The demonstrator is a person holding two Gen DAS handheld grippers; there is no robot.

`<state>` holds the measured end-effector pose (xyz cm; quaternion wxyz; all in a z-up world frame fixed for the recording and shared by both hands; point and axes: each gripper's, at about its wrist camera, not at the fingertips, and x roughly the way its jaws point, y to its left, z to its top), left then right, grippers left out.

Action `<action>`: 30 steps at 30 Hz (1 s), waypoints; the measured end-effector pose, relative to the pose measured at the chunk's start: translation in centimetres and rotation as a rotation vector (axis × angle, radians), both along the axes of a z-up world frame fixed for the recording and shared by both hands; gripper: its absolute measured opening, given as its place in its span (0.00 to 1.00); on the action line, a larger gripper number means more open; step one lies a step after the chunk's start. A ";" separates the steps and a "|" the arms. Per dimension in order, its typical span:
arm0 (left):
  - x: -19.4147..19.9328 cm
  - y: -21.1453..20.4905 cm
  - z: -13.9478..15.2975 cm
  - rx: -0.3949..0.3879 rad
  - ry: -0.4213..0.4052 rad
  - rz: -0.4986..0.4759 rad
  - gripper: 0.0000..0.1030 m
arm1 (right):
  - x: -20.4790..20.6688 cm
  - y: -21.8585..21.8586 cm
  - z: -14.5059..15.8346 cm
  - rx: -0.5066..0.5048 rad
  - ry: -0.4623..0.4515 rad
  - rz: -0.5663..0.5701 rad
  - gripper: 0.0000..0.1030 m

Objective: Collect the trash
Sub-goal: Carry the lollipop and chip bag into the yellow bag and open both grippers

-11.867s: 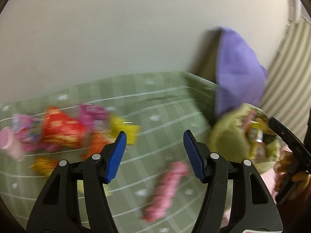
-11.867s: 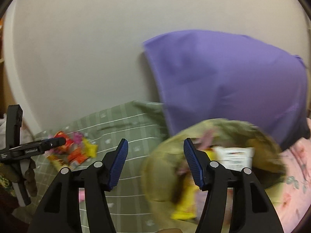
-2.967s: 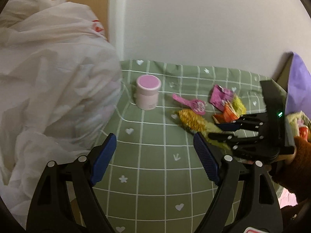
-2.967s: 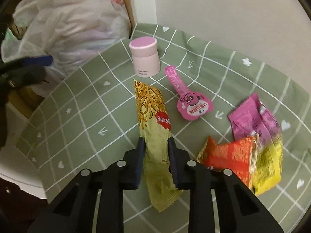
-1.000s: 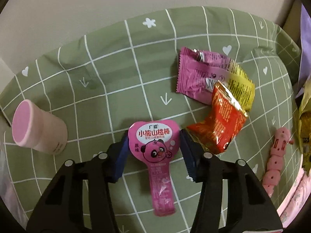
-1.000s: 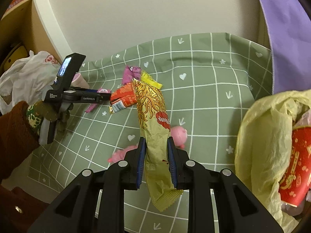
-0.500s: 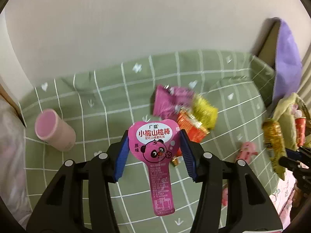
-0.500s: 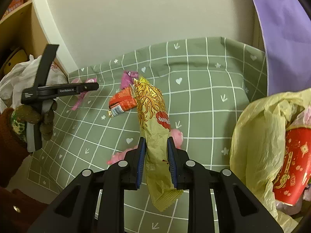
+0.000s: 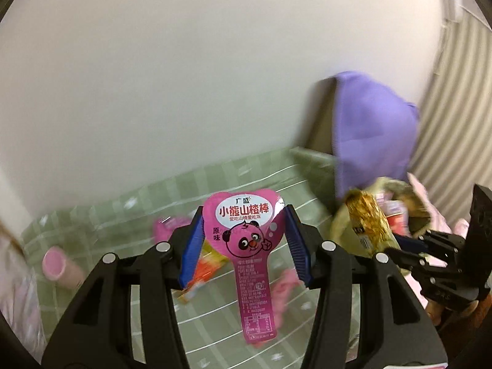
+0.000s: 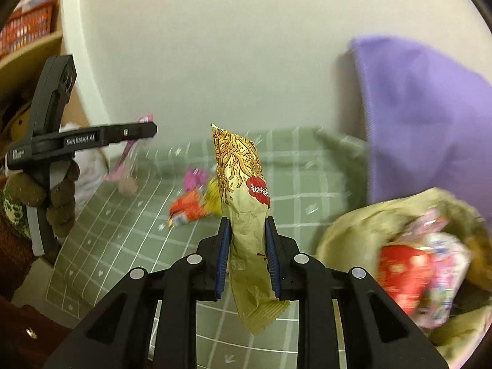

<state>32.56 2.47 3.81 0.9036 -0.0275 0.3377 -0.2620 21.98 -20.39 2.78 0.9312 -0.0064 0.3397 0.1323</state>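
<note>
**Holding two wrappers above the checked cloth**

Gripping a pink paddle-shaped wrapper [image 9: 246,240], the left hand-held gripper [image 9: 244,243] pinches its wide head, printed "小熊山楂棒" and "原味" over a cartoon bear; the narrow tail hangs toward the camera. The side of this tool reads "GenRobot.AI" in the right wrist view. The right hand-held gripper [image 10: 246,255] is pressed on a gold noodle-print packet [image 10: 243,190] with a red label, long axis upright, crimped end lowest. Both items are off the surface. Below lies a green grid-patterned cloth [image 10: 129,230] with hearts, carrying blurred wrappers [image 10: 187,206] and a pink cup [image 9: 57,266]. A yellow-green trash bag [image 10: 363,230] sits at right, beside a purple cushion [image 10: 424,123] against a pale wall.
</note>
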 end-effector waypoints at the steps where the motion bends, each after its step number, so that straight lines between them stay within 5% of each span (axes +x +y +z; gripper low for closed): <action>1: -0.2 -1.2 0.8 -0.013 -0.015 -0.036 0.46 | -0.5 -0.6 0.6 0.002 -0.017 -0.018 0.22; 7: -1.4 -7.1 3.2 -0.051 -0.053 -0.201 0.46 | -4.8 -5.6 4.2 -0.013 -0.114 -0.176 0.22; 17: -3.3 -15.4 2.8 -0.072 -0.019 -0.422 0.46 | -9.9 -11.6 5.4 -0.003 -0.148 -0.396 0.22; 24: -3.5 -20.5 0.8 -0.091 0.042 -0.526 0.46 | -11.0 -14.6 4.7 0.007 -0.122 -0.482 0.22; 30: -3.1 -25.5 -3.0 -0.034 0.145 -0.615 0.46 | -9.2 -16.5 2.7 0.021 -0.052 -0.485 0.22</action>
